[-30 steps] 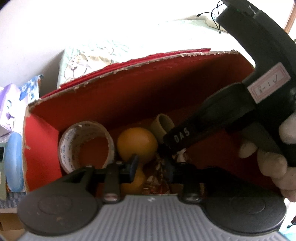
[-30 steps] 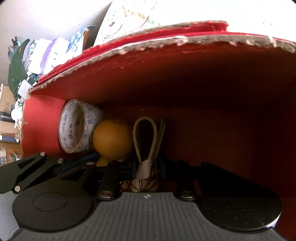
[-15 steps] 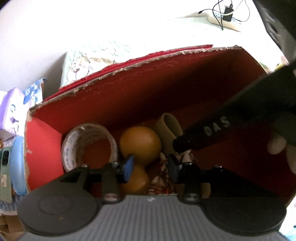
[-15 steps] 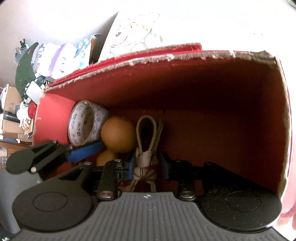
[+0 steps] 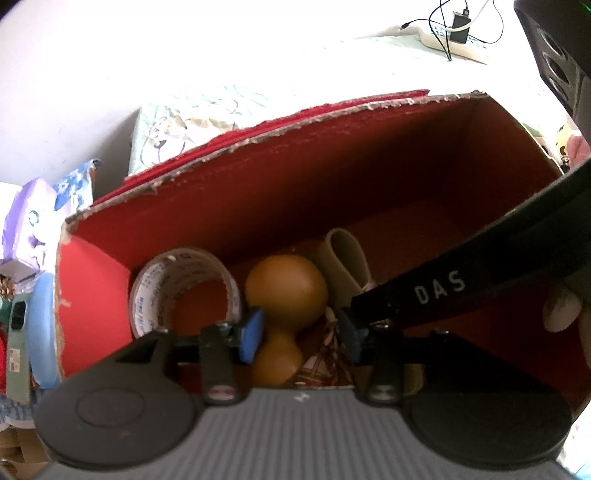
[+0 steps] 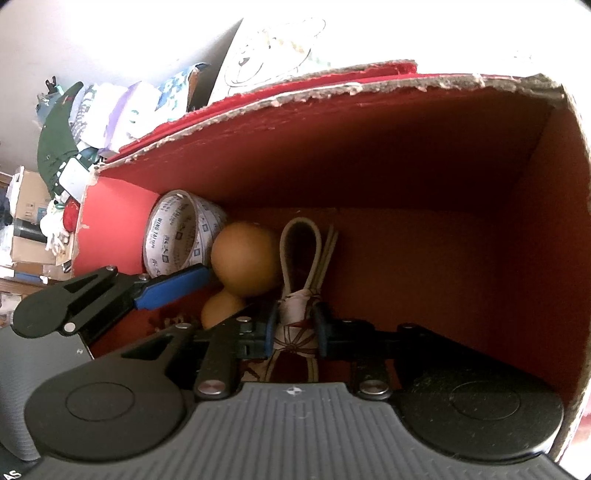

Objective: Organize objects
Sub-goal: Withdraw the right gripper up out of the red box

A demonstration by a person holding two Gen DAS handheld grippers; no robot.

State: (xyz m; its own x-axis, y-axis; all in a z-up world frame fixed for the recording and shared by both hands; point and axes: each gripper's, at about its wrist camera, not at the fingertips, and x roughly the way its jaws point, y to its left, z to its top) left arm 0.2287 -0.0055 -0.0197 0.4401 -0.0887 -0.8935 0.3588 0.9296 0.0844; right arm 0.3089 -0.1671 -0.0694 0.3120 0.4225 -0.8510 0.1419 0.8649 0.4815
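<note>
A red cardboard box (image 5: 295, 120) (image 6: 332, 90) holds a tape roll (image 5: 184, 258) (image 6: 173, 236), two orange balls (image 5: 286, 288) (image 6: 245, 258) and a patterned cloth bundle (image 6: 295, 310) with a beige loop strap (image 5: 347, 258) (image 6: 286, 254). My right gripper (image 6: 295, 328) reaches into the box, its jaws closing with the blue pads against the bundle's sides. Its black body (image 5: 439, 288) enters the left wrist view from the right. My left gripper (image 5: 300, 336) hangs over the lower ball (image 5: 275, 358), jaws opening and holding nothing. One of its fingers (image 6: 170, 286) lies beside the tape roll.
The box's right half is bare red floor (image 6: 424, 266). Outside on the left lie tissue packs (image 5: 29, 221), a blue object (image 5: 40, 325) and piled clutter (image 6: 55, 147). A printed cushion (image 5: 177, 122) sits behind the box, a power strip (image 5: 454, 33) further back. A gloved hand (image 5: 561, 310) holds the right gripper.
The right gripper pulled back so more of the box shows, and its jaws narrowed onto the cloth bundle. The left gripper's jaws spread wider over the balls.
</note>
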